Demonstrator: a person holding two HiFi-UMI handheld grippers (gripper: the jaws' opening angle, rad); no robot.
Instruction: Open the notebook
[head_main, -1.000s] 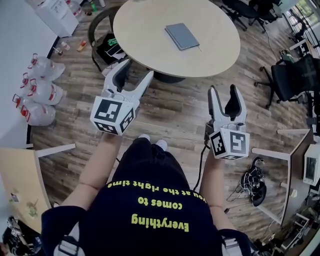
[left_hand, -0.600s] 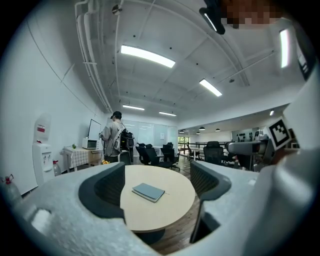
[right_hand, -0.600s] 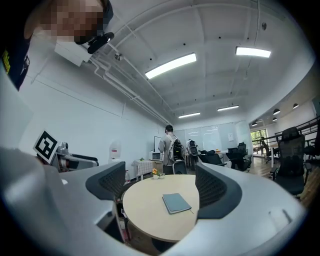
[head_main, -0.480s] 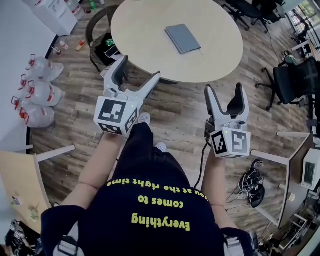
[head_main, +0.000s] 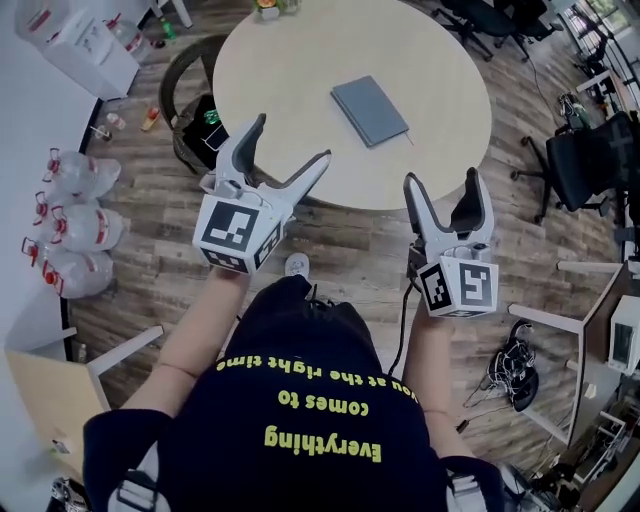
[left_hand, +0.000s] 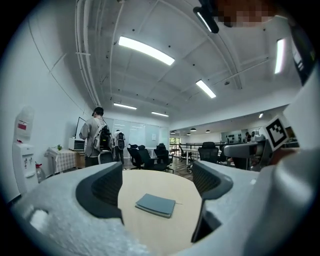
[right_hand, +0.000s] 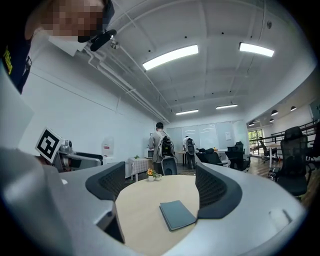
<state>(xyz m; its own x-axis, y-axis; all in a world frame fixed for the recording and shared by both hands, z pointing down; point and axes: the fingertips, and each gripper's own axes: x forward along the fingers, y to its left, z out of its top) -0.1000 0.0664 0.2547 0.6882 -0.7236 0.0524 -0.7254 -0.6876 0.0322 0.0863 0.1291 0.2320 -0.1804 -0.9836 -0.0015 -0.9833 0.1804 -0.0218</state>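
A closed grey-blue notebook (head_main: 370, 110) lies flat on the round beige table (head_main: 290, 60), right of its middle. Both grippers hang level in front of the table's near edge, short of the notebook. The left gripper (head_main: 290, 141) has its jaws opening, with nothing between them. The right gripper (head_main: 443, 180) stands open and empty. In the left gripper view the notebook (left_hand: 156, 205) shows between the spread fingers (left_hand: 102, 190), far beyond them. The right gripper view frames the notebook (right_hand: 177, 215) the same way, near its right finger (right_hand: 215, 192).
A dark chair (head_main: 190, 90) is tucked under the table's left side. Several water jugs (head_main: 75, 220) lie on the floor at left. An office chair (head_main: 590, 150) stands at right, cables (head_main: 505, 375) lie lower right. A small flower pot (right_hand: 150, 175) sits on the table's far side; people (left_hand: 97, 137) stand beyond.
Both grippers have moved forward toward the table, and their jaws have spread wider. The table and notebook sit closer in the head view.
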